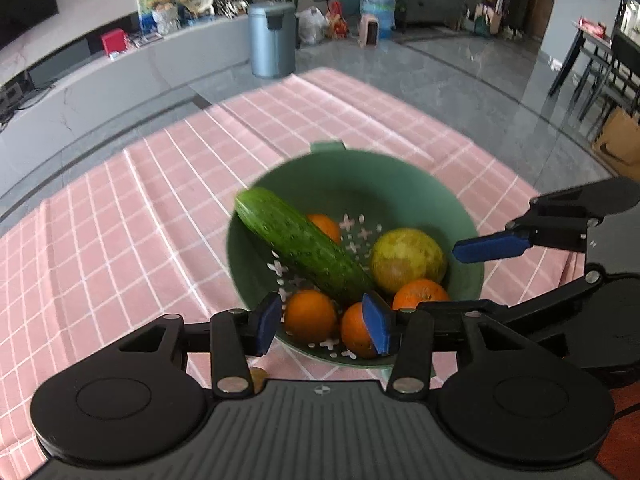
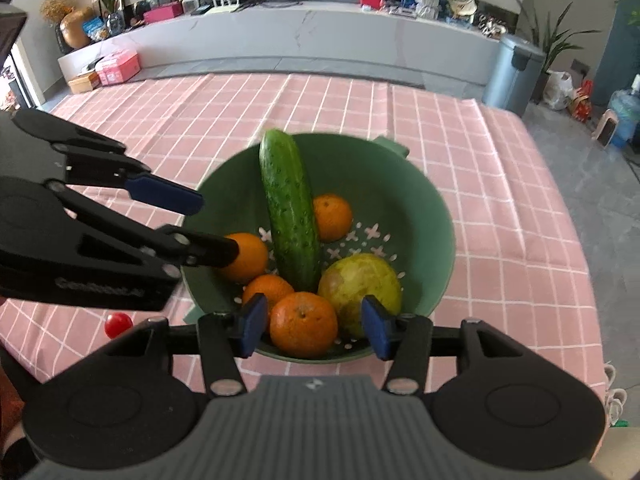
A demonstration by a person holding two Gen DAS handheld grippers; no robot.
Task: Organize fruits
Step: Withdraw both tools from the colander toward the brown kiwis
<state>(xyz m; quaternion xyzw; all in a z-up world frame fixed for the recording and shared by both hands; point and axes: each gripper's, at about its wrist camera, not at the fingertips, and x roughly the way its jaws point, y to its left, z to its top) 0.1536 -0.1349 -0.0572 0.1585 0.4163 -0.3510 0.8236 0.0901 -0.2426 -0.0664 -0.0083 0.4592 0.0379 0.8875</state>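
Note:
A green colander bowl point(image 1: 360, 168) point(image 2: 420, 192) stands on the pink checked cloth. In it a cucumber point(image 1: 300, 244) point(image 2: 290, 216) leans against the rim, with several oranges point(image 1: 310, 316) point(image 2: 303, 324) and a yellow-green round fruit point(image 1: 406, 260) point(image 2: 360, 284) around it. My left gripper point(image 1: 323, 326) point(image 2: 216, 226) hovers open over the bowl's near-left side, gripping nothing. At the near edge of the bowl my right gripper point(image 2: 315, 328) point(image 1: 472, 276) hangs open above an orange, its pads apart from the fruit.
A small red cherry tomato point(image 2: 118, 323) lies on the cloth point(image 2: 500, 220) left of the bowl, beside the left gripper's body. The table's far edge runs behind the bowl. A grey-blue bin point(image 1: 272, 38) stands on the floor beyond.

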